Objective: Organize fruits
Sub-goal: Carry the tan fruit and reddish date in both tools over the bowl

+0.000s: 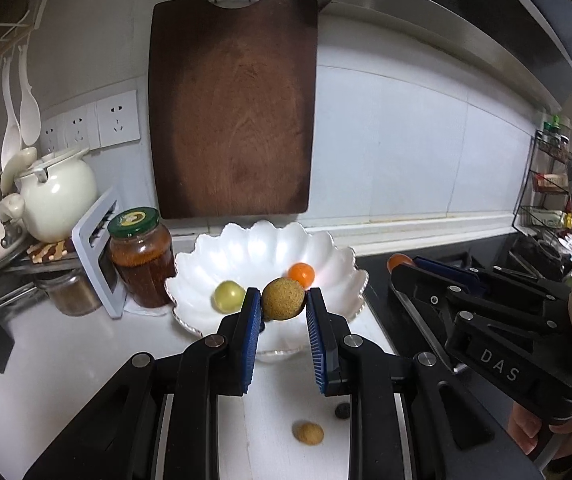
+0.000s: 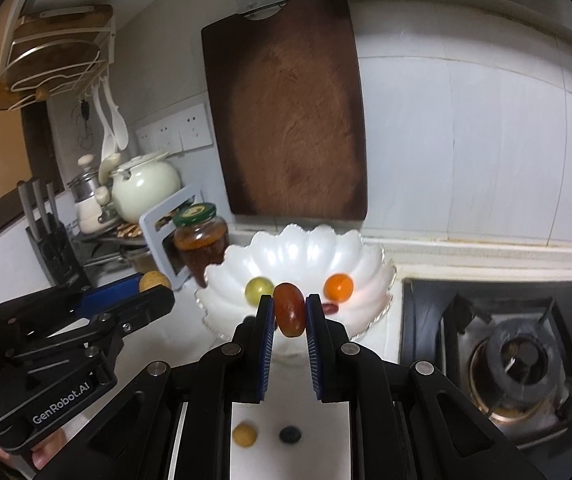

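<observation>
While the left gripper (image 1: 283, 304) clamps a round, rough tan fruit (image 1: 283, 298) between its blue pads, a white scalloped glass bowl (image 1: 253, 248) sits just ahead of it, holding a small green fruit (image 1: 228, 296) and an orange one (image 1: 302, 274). Below it, a smaller tan fruit (image 1: 308, 433) lies on the white worktop (image 1: 65, 352).

In the right wrist view, the right gripper (image 2: 290, 312) grips an oblong reddish-brown fruit (image 2: 289, 309) before the same bowl; beneath it lies a dark blue berry (image 2: 290, 435).
</observation>
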Available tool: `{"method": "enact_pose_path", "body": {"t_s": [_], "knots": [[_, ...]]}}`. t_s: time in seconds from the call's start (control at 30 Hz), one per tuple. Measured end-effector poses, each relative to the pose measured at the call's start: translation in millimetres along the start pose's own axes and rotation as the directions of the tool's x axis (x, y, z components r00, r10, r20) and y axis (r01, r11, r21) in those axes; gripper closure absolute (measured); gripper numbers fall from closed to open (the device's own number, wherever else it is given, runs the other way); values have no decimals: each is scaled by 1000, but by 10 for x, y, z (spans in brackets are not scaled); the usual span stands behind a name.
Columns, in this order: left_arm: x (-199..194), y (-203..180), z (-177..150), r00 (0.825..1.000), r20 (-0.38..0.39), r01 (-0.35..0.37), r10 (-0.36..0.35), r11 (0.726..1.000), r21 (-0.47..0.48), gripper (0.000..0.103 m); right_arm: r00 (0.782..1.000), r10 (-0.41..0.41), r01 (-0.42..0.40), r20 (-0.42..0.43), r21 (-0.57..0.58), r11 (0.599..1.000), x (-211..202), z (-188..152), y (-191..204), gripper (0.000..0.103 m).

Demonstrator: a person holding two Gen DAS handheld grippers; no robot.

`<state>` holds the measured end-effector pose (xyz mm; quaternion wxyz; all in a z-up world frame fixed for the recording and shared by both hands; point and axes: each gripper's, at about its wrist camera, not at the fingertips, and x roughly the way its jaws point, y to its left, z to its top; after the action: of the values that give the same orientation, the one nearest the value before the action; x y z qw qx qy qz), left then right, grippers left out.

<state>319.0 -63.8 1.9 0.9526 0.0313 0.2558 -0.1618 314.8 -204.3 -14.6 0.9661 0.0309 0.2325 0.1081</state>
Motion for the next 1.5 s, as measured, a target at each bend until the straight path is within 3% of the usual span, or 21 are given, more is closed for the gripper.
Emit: {"method": "enact_pose_path", "body": {"t_s": [0.43, 0.93, 1.2, 1.5], "knots": [[395, 191, 345, 999, -27, -23, 22, 998, -59, 79, 1000, 0, 1, -21, 16, 1000, 413, 343, -105, 86], [1057, 461, 624, 988, -140, -82, 68, 992, -95, 79, 992, -1, 0, -123, -8, 1000, 1193, 686, -210, 86], [1473, 502, 734, 973, -197, -133, 117, 989, -67, 79, 972, 11, -3, -233, 35, 999, 1718, 715, -363, 86], [2061, 683, 695, 944, -315, -144, 102, 983, -111, 79, 951, -21, 21, -309, -4, 1000, 2132, 711, -406, 86]]}}
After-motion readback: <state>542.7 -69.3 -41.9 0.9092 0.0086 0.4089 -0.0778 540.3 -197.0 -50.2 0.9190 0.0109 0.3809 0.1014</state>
